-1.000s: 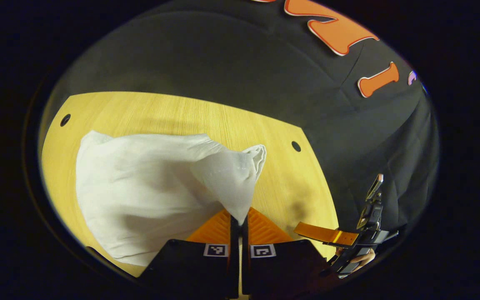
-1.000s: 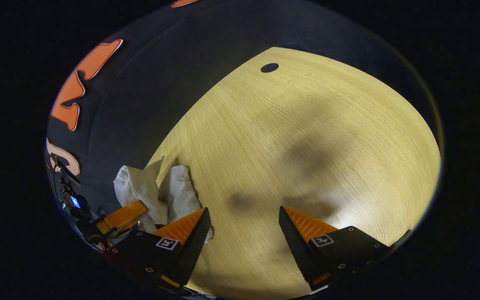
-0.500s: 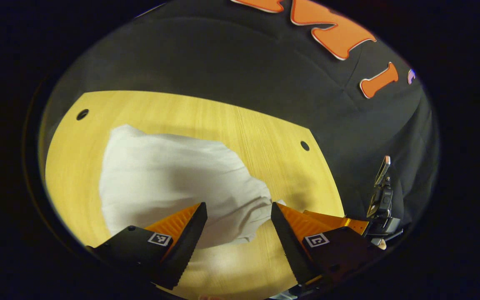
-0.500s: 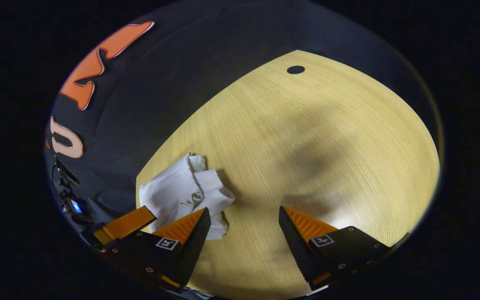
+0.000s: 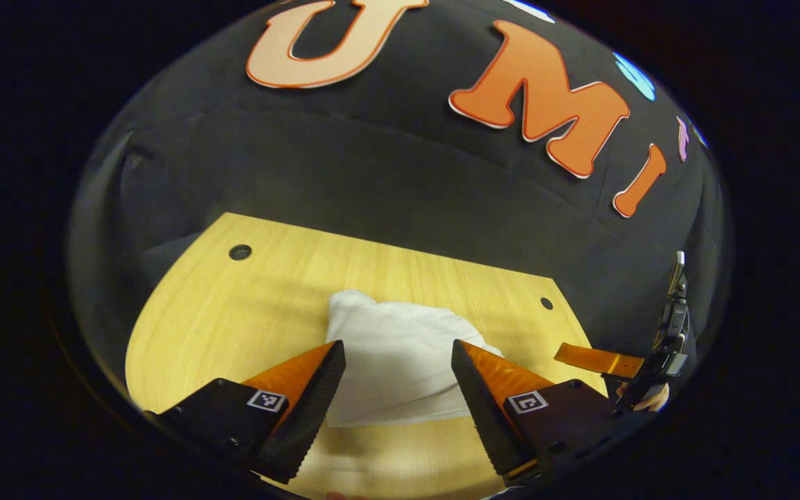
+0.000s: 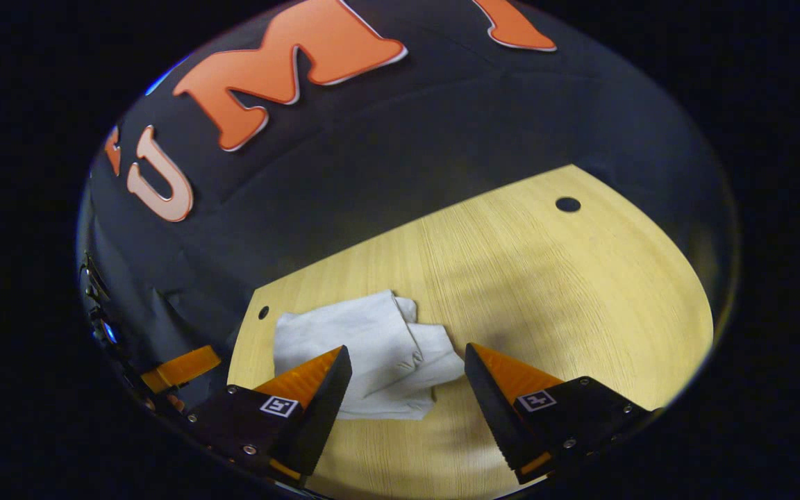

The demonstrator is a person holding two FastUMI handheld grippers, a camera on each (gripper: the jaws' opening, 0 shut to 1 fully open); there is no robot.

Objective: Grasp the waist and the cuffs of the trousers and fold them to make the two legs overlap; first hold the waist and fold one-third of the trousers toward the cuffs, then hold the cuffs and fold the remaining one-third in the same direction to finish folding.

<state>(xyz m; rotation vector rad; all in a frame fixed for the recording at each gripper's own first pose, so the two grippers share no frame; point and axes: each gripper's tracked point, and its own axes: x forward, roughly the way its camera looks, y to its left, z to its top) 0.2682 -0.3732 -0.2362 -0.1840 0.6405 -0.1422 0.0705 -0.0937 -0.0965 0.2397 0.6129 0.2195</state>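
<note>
Both grippers, left gripper [image 5: 398, 368] and right gripper [image 6: 407, 371], are held apart, empty; the folded trousers [image 5: 400, 361] are seen just ahead on the tabletop [image 5: 233, 312].

I work in a recording booth, not a home: black cloth wall [image 5: 372, 173] hangs close behind a bare pale wooden desk [image 5: 247, 312] with round cable holes [image 5: 239, 252], lit from above, dark all around.
</note>
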